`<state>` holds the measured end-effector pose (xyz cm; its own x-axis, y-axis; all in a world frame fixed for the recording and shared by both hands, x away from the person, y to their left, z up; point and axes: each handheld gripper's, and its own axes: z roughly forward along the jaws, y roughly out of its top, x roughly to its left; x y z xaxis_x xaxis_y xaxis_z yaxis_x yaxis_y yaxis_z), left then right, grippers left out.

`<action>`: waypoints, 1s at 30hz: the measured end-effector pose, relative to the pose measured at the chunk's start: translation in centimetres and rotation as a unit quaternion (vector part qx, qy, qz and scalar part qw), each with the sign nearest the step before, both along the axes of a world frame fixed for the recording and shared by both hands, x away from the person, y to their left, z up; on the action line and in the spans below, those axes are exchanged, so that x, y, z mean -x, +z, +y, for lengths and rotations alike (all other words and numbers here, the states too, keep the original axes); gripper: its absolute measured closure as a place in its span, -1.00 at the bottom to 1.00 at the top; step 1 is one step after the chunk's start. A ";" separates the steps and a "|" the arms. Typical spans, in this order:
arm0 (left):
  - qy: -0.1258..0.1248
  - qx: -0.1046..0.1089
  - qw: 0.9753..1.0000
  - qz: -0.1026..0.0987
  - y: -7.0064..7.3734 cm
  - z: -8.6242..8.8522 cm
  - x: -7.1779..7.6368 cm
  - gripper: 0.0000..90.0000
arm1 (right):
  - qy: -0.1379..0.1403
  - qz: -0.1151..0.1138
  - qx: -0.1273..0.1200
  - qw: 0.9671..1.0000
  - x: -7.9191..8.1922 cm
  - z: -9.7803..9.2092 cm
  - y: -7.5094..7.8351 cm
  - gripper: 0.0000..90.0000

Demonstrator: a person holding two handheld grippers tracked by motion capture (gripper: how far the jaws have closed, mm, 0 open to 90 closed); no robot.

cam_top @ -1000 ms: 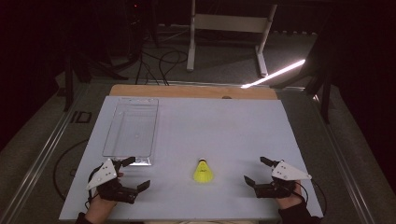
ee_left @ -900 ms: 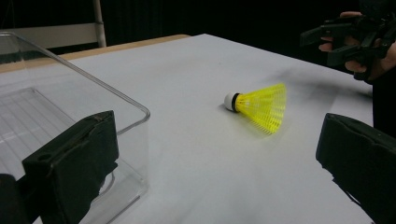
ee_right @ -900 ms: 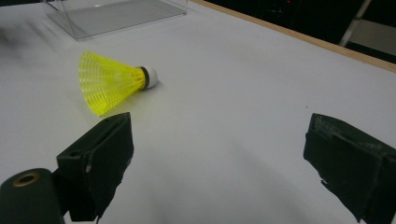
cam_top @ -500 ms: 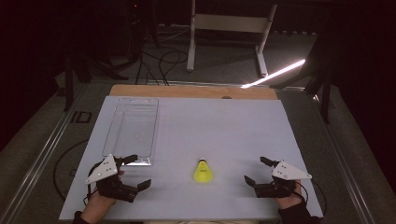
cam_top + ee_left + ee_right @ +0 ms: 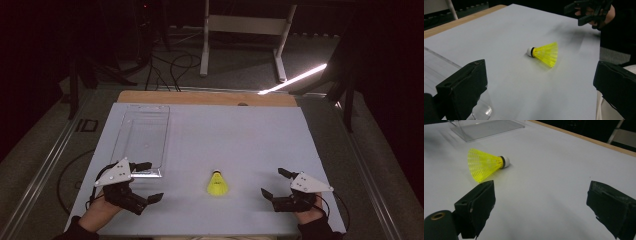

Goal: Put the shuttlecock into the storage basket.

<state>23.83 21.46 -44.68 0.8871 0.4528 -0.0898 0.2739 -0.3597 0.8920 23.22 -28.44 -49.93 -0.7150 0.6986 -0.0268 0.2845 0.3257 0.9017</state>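
A yellow shuttlecock [image 5: 217, 185] [image 5: 545, 53] [image 5: 485, 163] with a white cork tip lies on its side on the white table top, near the front edge and between my two grippers. My left gripper [image 5: 152, 181] [image 5: 541, 85] is to its left, open, with nothing between its jaws. To the right of the shuttlecock, my right gripper [image 5: 271, 182] [image 5: 544, 205] is also open and holds nothing; it appears far off in the left gripper view as well [image 5: 589, 11]. Both grippers point toward the shuttlecock and stand apart from it.
A clear plastic tray [image 5: 142, 135] [image 5: 439, 67] [image 5: 486, 128] lies at the left of the table, its near end just beyond my left gripper. A wooden strip [image 5: 210, 98] runs along the table's far edge. Beyond it are a white stand's legs [image 5: 240, 25] and cables on the floor.
My left gripper has edged slightly forward, toward the tray's near end. The right gripper and the shuttlecock have stayed put.
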 end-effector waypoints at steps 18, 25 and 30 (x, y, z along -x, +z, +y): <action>-0.044 -0.091 0.994 0.032 2.1 -2.3 -0.8 -1.00 | 0.005 0.006 -0.001 1.000 0.0 0.1 0.0 -0.81; -0.051 -0.135 0.989 0.039 2.7 -3.2 -1.0 -1.00 | 0.006 0.007 -0.003 1.000 0.0 0.1 0.0 -0.81; -0.060 -0.167 0.983 0.048 3.0 -3.9 -1.2 -1.00 | 0.007 0.005 -0.001 1.000 0.0 0.1 0.0 -0.81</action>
<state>24.99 17.56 -41.70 0.9308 0.3633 -0.0406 0.2889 -0.6630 0.6906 23.24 -28.38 -49.96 -0.7256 0.6879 -0.0175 0.2888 0.3275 0.8996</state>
